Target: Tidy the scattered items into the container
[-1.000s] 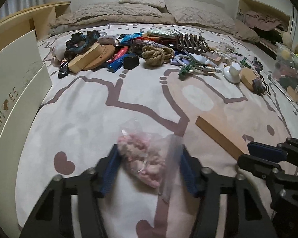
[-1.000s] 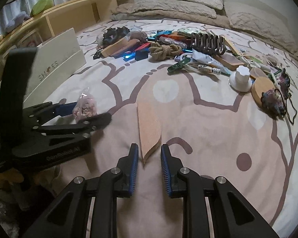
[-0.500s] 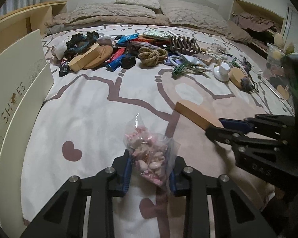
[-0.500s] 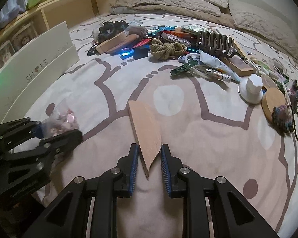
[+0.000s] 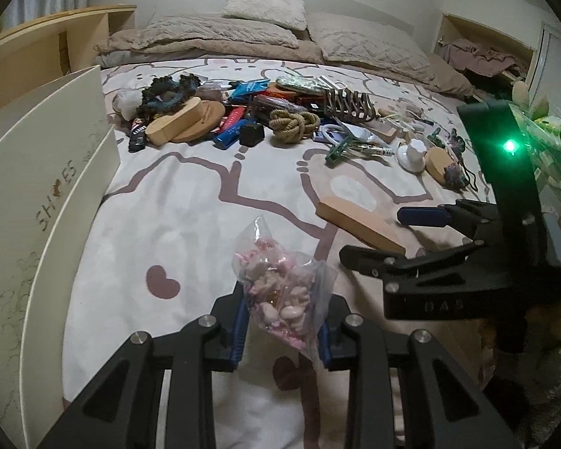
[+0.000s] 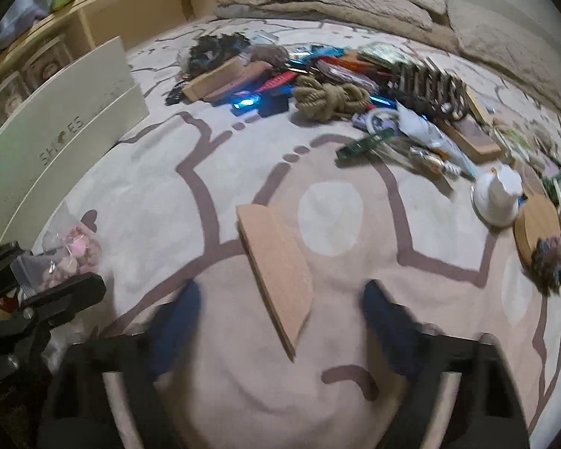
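So the left tongs (image 5: 282, 331) are pinching a clear zip bag of pink beads (image 5: 280, 295) low in the middle of the left wrist frame, bag held up off the patterned bedspread (image 5: 190, 194). The right tongs (image 6: 280, 310) are spread wide, blurry blue pads on either side of a cork wedge (image 6: 276, 265) that sits in the centre of the right wrist frame; nothing is touching it, and it looks to be lying flat on the bed. The container I'd guess is the cream "SHOES" box (image 5: 41, 194) running down the left edge of the left wrist frame, near the bag. My take on doing this step well: carry the bag over the box wall before letting go, and keep the squeeze on the beads rather than on the loose plastic, since a slick bag like that can slide out of the pads. Lower it in rather than dropping it from high, as I can't tell whether the zip is fully sealed. For the wedge, line the pads up across its narrow width, not along the long taper, or it'll pivot out when lifted. The rest of the mess, like the rope coil (image 5: 293, 123), the white cap-shaped thing (image 5: 413, 153) and the round wooden coaster (image 6: 536, 226), is piled across the upper part of both frames, well apart from the box, so there's plenty left to do.
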`<state>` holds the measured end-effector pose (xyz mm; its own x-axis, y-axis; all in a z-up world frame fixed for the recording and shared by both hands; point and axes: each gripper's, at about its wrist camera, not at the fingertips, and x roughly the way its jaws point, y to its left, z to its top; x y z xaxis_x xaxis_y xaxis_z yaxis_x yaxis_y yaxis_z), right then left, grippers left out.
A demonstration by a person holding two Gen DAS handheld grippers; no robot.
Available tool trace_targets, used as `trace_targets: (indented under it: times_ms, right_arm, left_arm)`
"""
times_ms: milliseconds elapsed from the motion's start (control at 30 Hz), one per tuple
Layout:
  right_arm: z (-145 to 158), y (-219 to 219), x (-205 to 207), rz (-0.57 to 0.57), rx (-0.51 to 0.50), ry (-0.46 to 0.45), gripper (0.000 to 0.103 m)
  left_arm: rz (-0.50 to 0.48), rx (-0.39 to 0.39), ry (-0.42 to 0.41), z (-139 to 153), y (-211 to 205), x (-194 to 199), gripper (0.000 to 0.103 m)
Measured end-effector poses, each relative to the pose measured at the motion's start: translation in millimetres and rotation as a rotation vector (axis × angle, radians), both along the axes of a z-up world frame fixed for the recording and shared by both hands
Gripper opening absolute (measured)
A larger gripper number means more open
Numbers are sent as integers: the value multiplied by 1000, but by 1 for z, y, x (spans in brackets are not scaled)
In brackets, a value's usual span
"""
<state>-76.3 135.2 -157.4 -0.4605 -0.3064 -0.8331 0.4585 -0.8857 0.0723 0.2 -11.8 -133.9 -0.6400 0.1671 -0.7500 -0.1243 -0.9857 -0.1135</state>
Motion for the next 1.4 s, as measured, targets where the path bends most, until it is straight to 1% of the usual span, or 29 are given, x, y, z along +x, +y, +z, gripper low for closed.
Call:
trace_targets:
  times_ms: [133,233,300,367,400,433,467,533,600,867,1000,1133,1400]
  right_arm:
    - [-4,-3,-6,0,33,7,90]
    - [-7,-4,-15,-4,32,13,90]
    - [-8,-3,-18,3,19,10,79]
    - [-7,-5,-16,21,8,17,56]
    - [-6,-6,-14,28,10,28,49]
    - [-5,-7,-11,33,13,39,38]
    - [-3,-8,-8,31,21,52,32]
    - [2,-9,0,17,35,79,27]
    - [7,-6,9,3,22,95,26]
    - [12,5,29,-42,-46,56,26]
    - [16,6,35,-49,-72,48,26]
    - [31,5,38,-46,-115,61,26]
    - [76,-8,33,-25,-175,155,25]
  left_arm:
    - [14,11,-1,2,-6,1,30]
    - [21,16,-1,4,-7,1,30]
    - [22,15,1,5,-8,2,30]
    - [22,13,4,6,-8,2,30]
    - [22,12,5,7,-8,2,30]
    - [22,10,6,7,-8,2,30]
    - [22,9,6,7,-7,2,30]
    - [20,9,4,6,-7,2,30]
    - [18,10,2,6,-7,3,30]
    - [24,18,-11,0,-6,-1,30]
    - [27,20,-3,3,-5,-2,30]
    - [28,28,33,18,-7,-3,30]
    - [54,57,126,56,-23,-9,30]
